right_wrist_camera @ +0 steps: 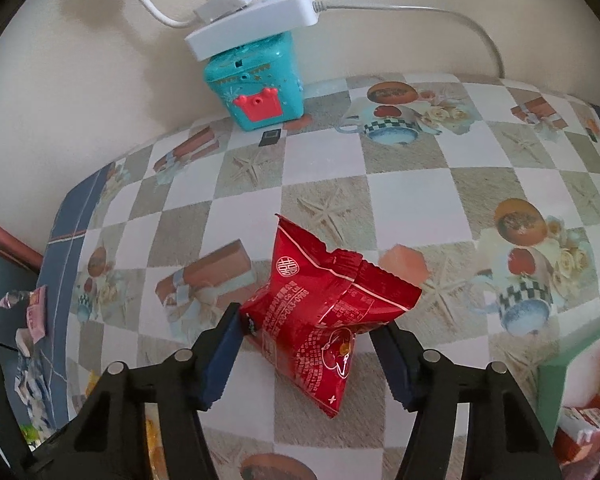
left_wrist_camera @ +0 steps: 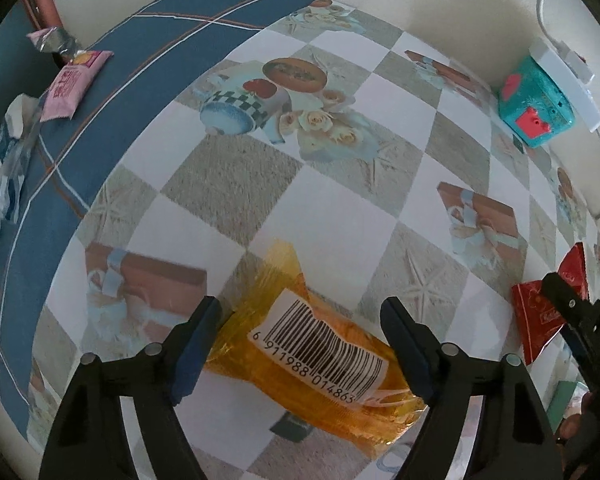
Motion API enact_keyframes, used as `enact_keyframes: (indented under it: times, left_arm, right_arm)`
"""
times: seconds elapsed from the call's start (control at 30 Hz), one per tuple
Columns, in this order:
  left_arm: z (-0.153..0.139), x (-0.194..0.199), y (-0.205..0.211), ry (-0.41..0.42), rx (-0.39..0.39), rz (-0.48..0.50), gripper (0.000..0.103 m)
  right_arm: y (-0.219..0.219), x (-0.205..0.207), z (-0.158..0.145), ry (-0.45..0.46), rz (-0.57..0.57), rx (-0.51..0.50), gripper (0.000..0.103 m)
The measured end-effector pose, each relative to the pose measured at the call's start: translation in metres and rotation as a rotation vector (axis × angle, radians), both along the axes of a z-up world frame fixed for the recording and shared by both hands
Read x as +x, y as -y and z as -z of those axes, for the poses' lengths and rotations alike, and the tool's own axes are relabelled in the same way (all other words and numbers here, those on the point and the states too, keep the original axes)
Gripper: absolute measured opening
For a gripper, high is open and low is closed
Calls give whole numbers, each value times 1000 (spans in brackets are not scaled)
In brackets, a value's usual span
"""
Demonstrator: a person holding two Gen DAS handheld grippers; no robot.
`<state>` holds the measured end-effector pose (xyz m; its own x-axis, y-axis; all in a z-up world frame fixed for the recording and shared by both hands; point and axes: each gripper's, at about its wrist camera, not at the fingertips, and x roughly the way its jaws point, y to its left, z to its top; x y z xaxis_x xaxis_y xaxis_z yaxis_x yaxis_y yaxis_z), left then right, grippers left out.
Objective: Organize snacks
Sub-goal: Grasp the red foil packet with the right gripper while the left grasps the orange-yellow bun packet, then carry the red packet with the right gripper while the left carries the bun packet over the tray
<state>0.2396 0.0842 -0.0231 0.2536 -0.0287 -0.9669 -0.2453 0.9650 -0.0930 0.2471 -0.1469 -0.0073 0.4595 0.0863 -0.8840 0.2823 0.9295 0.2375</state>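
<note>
On the checked, printed tablecloth (left_wrist_camera: 320, 220), the left gripper (left_wrist_camera: 300, 344) straddles a translucent orange barcoded snack packet (left_wrist_camera: 320, 364), left pad touching, right pad just clear. The right gripper (right_wrist_camera: 312, 356) pinches a crinkled red foil snack pouch (right_wrist_camera: 320, 312) between half-spread fingers.

Counter (right_wrist_camera: 412, 196) covered in glossy checkered oilcloth, white and beige squares with teapot, rose and starfish prints, blue plaid border (left_wrist_camera: 112, 92). Plain cream wall (right_wrist_camera: 80, 60) behind. White power strip (right_wrist_camera: 256, 20) on teal plastic box (right_wrist_camera: 256, 88), grey cable (right_wrist_camera: 440, 14) trailing.
</note>
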Motion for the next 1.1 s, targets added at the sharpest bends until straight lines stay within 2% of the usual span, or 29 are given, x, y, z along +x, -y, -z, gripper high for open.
enact_keyframes:
  times: [0.37,0.47,0.63,1.0,1.1]
  left_arm:
    - [-1,-55,6,11,-46,-89,79]
    - [-9,-69,-10,0,-65,-119,78]
    - [-12,-101,1,-13,-81,-142,78]
    - [-43,-152,30,26,-80,-156,77]
    - [-49,-151,38,33,-81,-157,77]
  right_arm:
    - [2,-52,-21,16,-13,-27,66]
    - [7,-74,-28,24,4,-17,66]
    - [20,-112,-38,49,42,39,66]
    - [44,-189,-76,154,124,0,66]
    - [54,-205,-83,170,155,-6,66]
